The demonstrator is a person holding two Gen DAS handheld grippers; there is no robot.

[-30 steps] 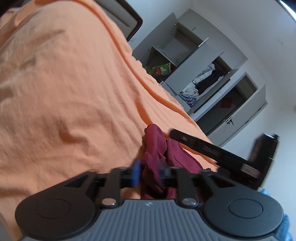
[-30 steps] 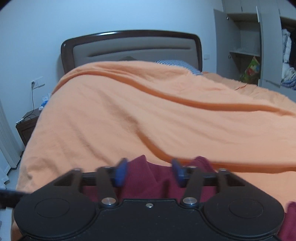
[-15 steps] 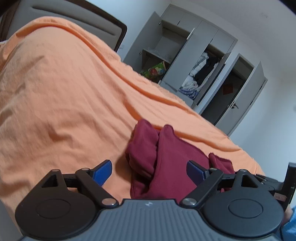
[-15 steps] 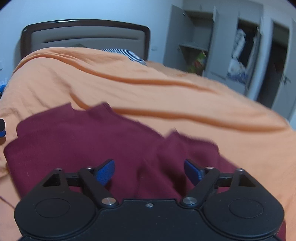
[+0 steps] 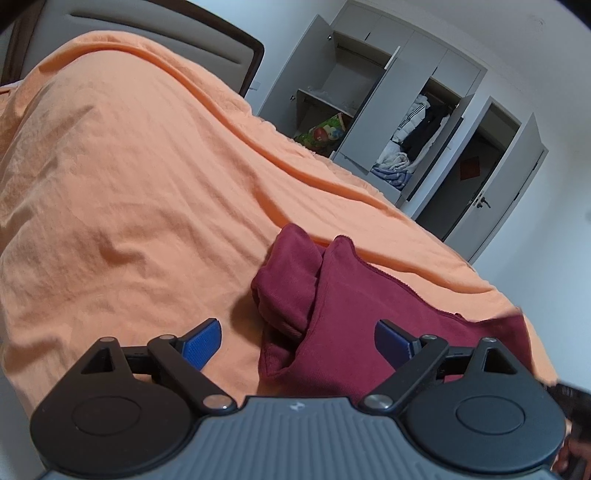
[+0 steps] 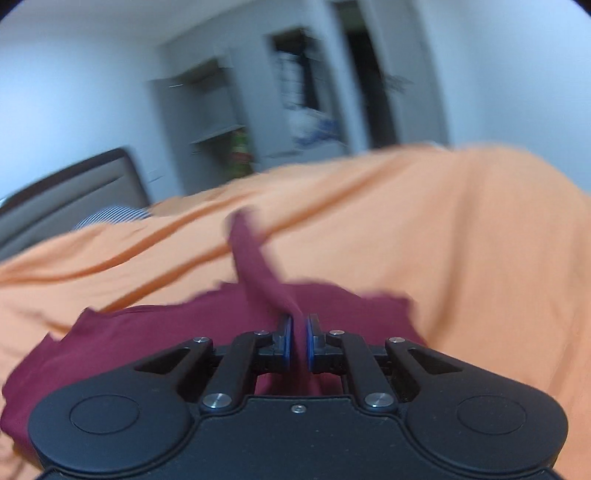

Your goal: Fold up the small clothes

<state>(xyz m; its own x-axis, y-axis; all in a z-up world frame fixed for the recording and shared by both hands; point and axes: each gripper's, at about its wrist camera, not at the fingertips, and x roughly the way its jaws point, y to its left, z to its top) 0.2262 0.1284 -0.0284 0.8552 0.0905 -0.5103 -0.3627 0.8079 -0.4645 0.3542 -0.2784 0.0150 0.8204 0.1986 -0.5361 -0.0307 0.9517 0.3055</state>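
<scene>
Since half a second ago the right gripper (image 6: 298,341) has closed from wide open and now pinches a raised strip of the maroon garment (image 6: 258,273), which lifts from its blue pads (image 6: 285,338) and trails away over the bed; the right wrist view is blurred. The left gripper (image 5: 297,341) stays spread wide, its blue pads (image 5: 202,341) holding nothing, hovering just above the near edge of the garment (image 5: 354,310). The garment lies bunched and partly folded on the orange bedspread (image 5: 129,192), near the bed's front edge. Farther off stands the dark headboard (image 5: 155,33), and beyond it the grey wardrobe (image 5: 376,92) with doors open and clothes inside.
</scene>
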